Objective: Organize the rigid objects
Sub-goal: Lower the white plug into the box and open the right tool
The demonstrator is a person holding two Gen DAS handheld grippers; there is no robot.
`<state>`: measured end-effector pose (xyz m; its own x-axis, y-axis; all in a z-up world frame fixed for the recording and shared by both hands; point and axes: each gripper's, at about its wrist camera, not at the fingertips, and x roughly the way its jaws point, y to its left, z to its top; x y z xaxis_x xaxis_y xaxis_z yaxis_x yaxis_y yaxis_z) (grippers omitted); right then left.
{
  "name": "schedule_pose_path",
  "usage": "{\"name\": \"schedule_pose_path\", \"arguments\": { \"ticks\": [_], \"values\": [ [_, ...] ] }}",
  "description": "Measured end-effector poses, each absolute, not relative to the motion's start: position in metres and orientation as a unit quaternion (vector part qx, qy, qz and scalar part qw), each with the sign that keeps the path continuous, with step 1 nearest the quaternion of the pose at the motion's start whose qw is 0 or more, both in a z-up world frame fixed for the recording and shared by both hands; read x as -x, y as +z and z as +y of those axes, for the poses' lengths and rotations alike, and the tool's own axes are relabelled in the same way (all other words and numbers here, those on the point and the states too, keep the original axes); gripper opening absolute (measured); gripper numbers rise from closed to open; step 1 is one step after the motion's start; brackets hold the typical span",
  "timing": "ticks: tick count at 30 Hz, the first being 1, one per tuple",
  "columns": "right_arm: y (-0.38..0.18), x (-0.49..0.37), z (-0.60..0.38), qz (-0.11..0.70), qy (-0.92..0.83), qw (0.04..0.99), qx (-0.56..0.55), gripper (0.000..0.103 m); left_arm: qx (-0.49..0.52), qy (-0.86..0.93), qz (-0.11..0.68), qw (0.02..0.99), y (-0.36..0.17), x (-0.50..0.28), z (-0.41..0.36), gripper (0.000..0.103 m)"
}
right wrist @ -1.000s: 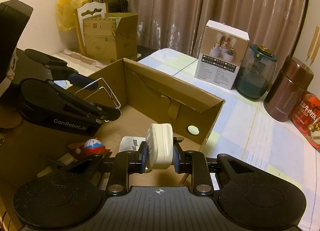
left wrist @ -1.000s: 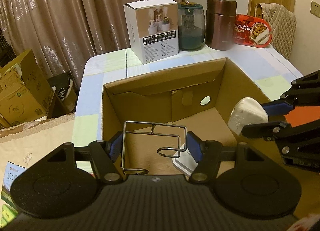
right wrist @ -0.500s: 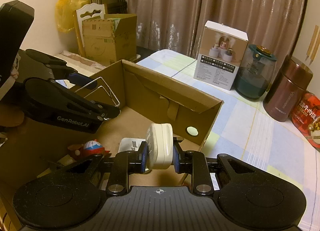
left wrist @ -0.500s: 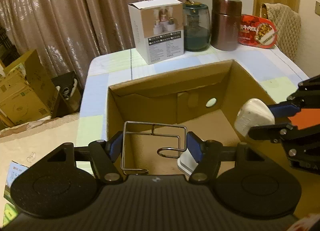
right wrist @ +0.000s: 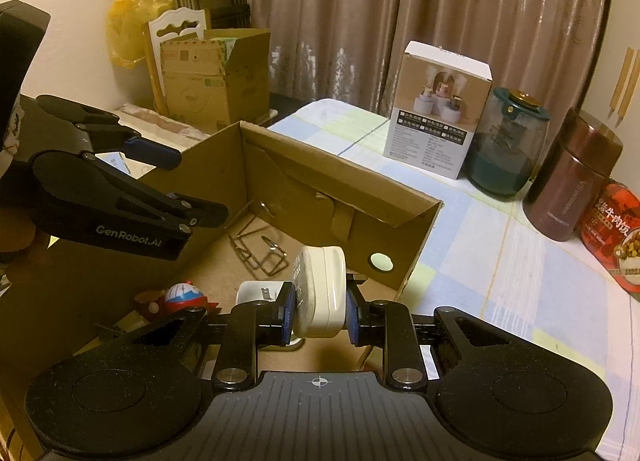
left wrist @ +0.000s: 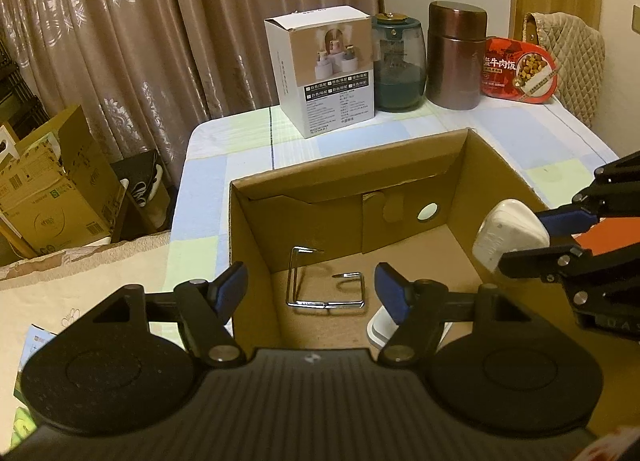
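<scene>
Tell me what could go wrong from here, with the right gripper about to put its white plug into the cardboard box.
1. The white plug hangs above a white charger with upright prongs; dropped there, it could strike them.
2. The wire rack lies loose on the box floor; a plug bouncing could snag in it.
3. The open left gripper hovers low inside the cardboard box, near the right gripper; they might collide.

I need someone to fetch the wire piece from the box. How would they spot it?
Look inside the open brown cardboard box on the pastel checked tablecloth. On its floor near the left wall lies the bent silver wire frame. It is the only bare, see-through metal thing there, unlike the solid white plastic pieces.
</scene>
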<state>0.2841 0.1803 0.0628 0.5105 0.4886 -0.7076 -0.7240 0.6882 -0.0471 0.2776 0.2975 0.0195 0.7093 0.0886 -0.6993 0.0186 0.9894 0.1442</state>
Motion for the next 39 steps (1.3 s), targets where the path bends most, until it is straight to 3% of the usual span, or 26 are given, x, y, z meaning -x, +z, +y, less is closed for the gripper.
{"name": "schedule_pose_path", "arguments": {
  "ticks": [26, 39],
  "values": [
    [0.060, -0.291, 0.182, 0.338, 0.340, 0.859, 0.177, 0.022, -0.068, 0.016, 0.379, 0.923, 0.022, -0.276, 0.299, 0.066],
    [0.060, -0.301, 0.178, 0.299, 0.333, 0.879, 0.165, 0.022, -0.066, 0.017, 0.373, 0.925, 0.023, -0.272, 0.298, 0.066]
  ]
}}
